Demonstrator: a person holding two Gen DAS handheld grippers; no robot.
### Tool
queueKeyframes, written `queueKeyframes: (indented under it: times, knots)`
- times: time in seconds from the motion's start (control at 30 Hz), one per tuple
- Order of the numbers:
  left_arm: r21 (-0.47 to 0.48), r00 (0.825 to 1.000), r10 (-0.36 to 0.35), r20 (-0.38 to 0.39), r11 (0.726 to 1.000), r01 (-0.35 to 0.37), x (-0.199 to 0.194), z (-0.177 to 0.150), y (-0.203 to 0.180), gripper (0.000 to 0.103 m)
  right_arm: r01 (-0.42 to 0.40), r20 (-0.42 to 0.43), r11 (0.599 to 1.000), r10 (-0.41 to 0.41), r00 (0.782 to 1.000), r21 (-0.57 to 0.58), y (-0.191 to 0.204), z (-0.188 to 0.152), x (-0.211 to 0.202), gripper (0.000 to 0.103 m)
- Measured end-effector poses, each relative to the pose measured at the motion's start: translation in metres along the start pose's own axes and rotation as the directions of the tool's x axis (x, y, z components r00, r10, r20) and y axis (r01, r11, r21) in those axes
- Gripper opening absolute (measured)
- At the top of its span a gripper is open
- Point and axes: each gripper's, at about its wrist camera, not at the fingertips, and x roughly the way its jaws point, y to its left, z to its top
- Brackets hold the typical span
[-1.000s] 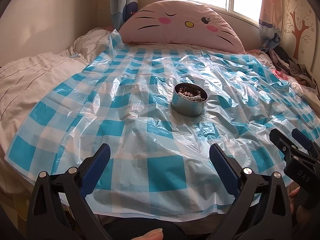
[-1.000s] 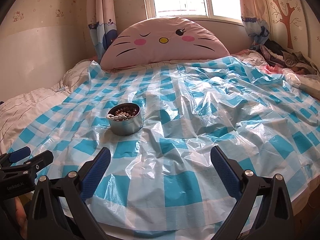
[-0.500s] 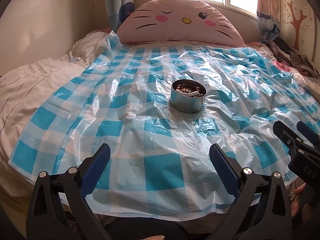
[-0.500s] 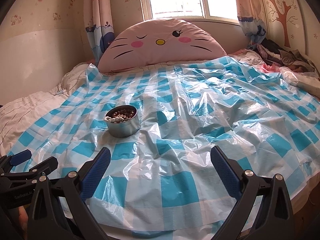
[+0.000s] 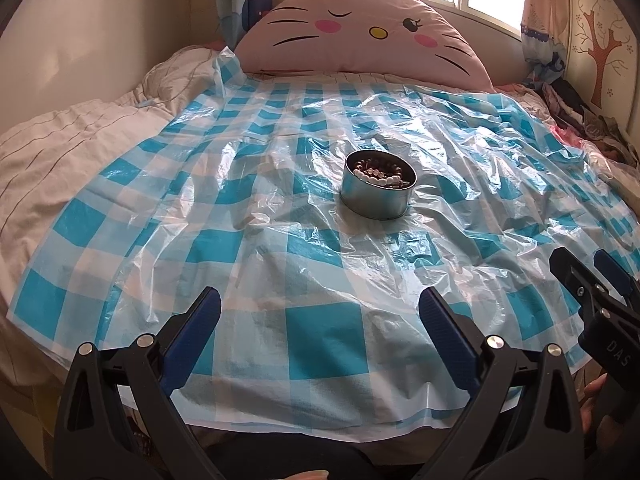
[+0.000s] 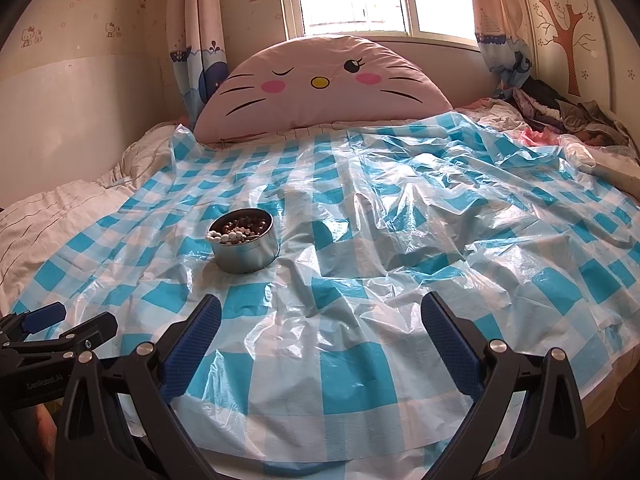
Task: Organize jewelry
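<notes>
A round metal tin (image 5: 376,200) stands on the blue-and-white checked plastic sheet (image 5: 328,340) on the bed. It holds beaded jewelry (image 5: 380,172), with a white bead string over its near rim. It also shows in the right wrist view (image 6: 246,250). My left gripper (image 5: 320,312) is open and empty, at the bed's near edge, well short of the tin. My right gripper (image 6: 320,316) is open and empty, near the front edge, to the right of the tin. Each gripper shows at the side of the other's view: the right (image 5: 592,276) and the left (image 6: 68,322).
A large pink cat-face pillow (image 6: 320,84) leans at the head of the bed under the window. A pile of clothes (image 6: 560,112) lies at the far right. A cream quilt (image 5: 52,148) lies bare at the left. A wall runs along the left side.
Both grippers have drawn back and risen a little, so the tin looks slightly farther and more of the room shows. Both stay open and empty. The tin has not moved.
</notes>
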Motion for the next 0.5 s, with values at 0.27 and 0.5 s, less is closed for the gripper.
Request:
queueKeyframes:
  times: [0.27, 0.5]
  knots:
    - [0.002, 1.0, -0.003, -0.003, 1.0, 0.003, 0.001, 0.0001, -0.0005, 0.095, 0.001, -0.002, 1.0, -0.001, 1.0, 0.0, -0.0002, -0.0004, 0.0003, 0.096]
    - [0.0, 1.0, -0.004, -0.008, 1.0, 0.004, 0.0019, -0.0005, -0.0018, 0.095, 0.004, -0.002, 1.0, -0.004, 1.0, 0.0, -0.0004, -0.0011, 0.0002, 0.096]
